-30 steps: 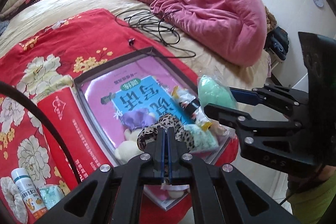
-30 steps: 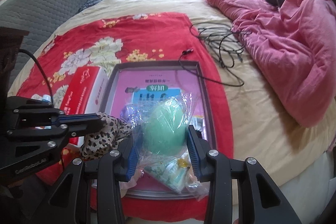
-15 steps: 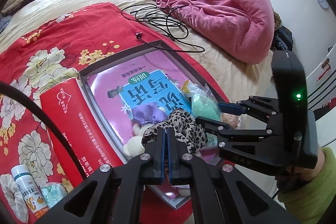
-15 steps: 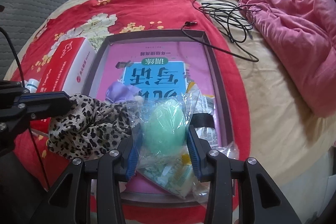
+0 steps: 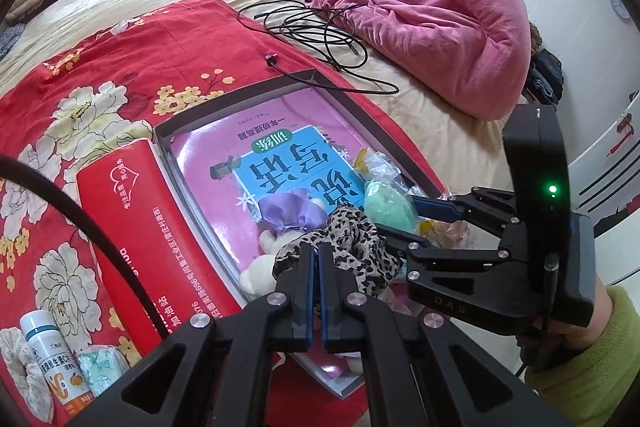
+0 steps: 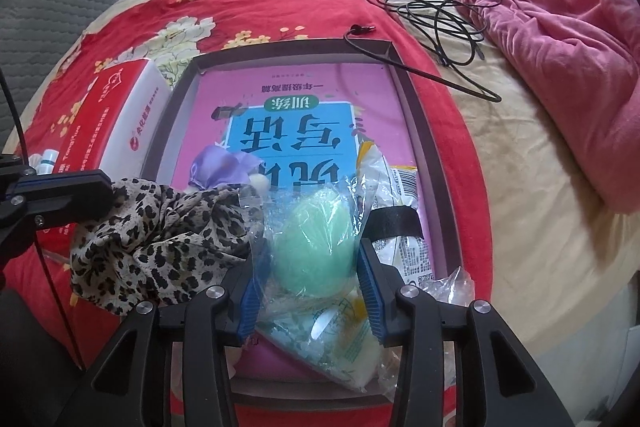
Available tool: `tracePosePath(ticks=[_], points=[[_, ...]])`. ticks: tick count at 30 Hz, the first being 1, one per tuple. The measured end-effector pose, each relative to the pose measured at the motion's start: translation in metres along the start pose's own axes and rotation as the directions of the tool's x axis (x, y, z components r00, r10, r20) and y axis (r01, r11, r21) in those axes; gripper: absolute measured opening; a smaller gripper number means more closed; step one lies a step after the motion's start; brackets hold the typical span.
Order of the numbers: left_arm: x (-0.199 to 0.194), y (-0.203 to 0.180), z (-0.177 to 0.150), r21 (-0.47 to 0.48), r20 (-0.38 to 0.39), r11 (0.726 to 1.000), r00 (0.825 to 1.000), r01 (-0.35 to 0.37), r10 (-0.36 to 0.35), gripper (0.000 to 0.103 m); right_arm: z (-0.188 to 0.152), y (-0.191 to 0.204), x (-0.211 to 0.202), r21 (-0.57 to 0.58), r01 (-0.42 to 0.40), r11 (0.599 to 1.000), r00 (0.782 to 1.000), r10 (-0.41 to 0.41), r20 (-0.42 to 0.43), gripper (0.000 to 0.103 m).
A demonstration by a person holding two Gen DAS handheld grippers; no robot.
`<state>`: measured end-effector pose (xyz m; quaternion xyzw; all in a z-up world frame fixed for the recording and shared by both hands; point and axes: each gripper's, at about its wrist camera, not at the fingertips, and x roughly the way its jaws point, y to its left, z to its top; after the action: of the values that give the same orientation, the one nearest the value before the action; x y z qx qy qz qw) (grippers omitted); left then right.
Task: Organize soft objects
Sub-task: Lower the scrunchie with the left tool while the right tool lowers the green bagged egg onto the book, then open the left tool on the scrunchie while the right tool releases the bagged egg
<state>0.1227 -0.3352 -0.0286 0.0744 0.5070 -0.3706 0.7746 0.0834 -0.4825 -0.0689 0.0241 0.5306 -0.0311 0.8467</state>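
Note:
My left gripper is shut on a leopard-print cloth, held over the near end of a grey tray. The cloth also shows in the right wrist view, hanging from the left gripper's fingers. My right gripper is shut on a green sponge in a clear plastic bag, just right of the cloth; it also shows in the left wrist view. A purple satin pouch and a cream plush toy lie in the tray.
The tray holds a pink and blue book and packaged wipes. A red tissue box lies left of it on the red floral blanket. A black cable, pink duvet, bottle.
Both grippers moved closer to the tray, keeping their loads. The leopard cloth now hangs wider beside the bagged sponge.

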Motion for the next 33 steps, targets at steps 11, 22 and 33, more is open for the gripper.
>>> tracePosePath(ticks=[11,22,33], points=[[0.004,0.002,0.0,-0.008,-0.008,1.0,1.0,-0.007,0.007,0.002,-0.008,-0.003,-0.011,0.015,0.012,1.0,1.0,-0.012,0.016,0.058],[0.006,0.01,0.0,-0.051,-0.015,0.999,1.0,0.014,-0.014,0.005,-0.013,-0.003,-0.048,0.05,0.028,0.998,0.996,-0.032,0.081,0.063],[0.0,0.006,-0.002,-0.042,-0.006,0.999,1.0,0.015,-0.016,0.025,-0.014,-0.005,-0.066,0.072,0.029,0.997,0.993,-0.036,0.11,0.065]])
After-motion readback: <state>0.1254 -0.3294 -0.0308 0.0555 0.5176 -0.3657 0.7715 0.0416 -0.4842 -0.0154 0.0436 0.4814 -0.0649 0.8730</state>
